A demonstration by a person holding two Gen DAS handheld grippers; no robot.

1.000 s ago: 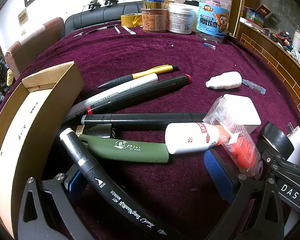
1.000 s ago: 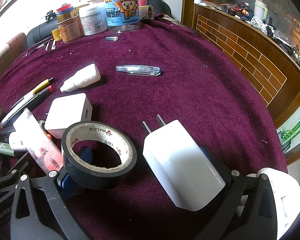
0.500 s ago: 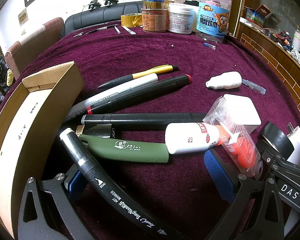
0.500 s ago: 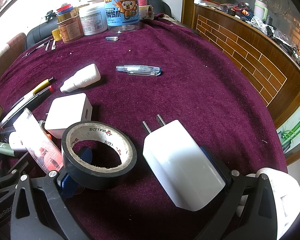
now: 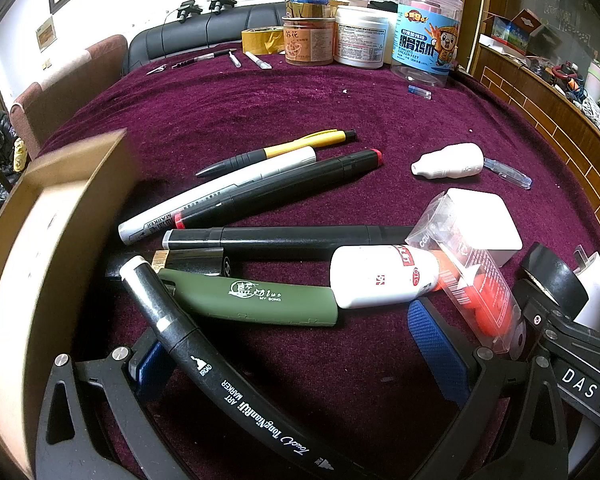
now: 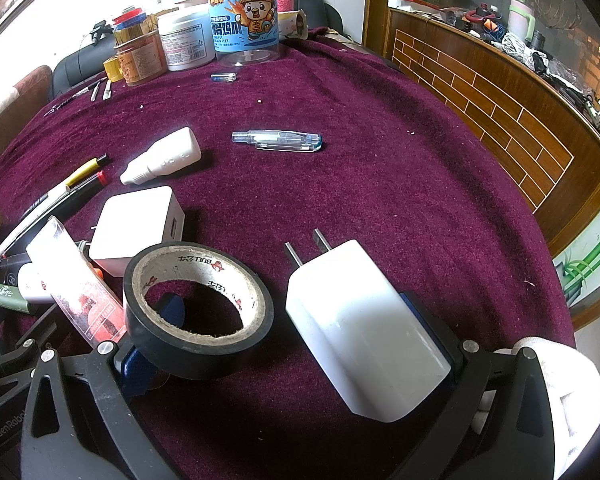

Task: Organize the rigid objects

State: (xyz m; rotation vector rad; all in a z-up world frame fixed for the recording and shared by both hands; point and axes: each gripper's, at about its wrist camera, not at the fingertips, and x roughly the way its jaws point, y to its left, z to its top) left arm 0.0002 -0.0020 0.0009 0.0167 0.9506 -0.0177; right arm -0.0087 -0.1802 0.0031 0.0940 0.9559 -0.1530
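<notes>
Legibly, "TongVanRui" marker (image 5: pixel 228 384), "BULL" tape (image 6: pixel 198 312)

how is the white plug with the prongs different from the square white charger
The plug is long and rounded, prongs showing, lying between the right tongs. The charger is boxy, shows a USB port, and lies beyond the tape. Both are white.

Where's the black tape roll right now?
In the right wrist view the tape roll lies flat on the cloth at lower left, over the right gripper's left finger, between the white cube charger and the plug adapter.
</notes>
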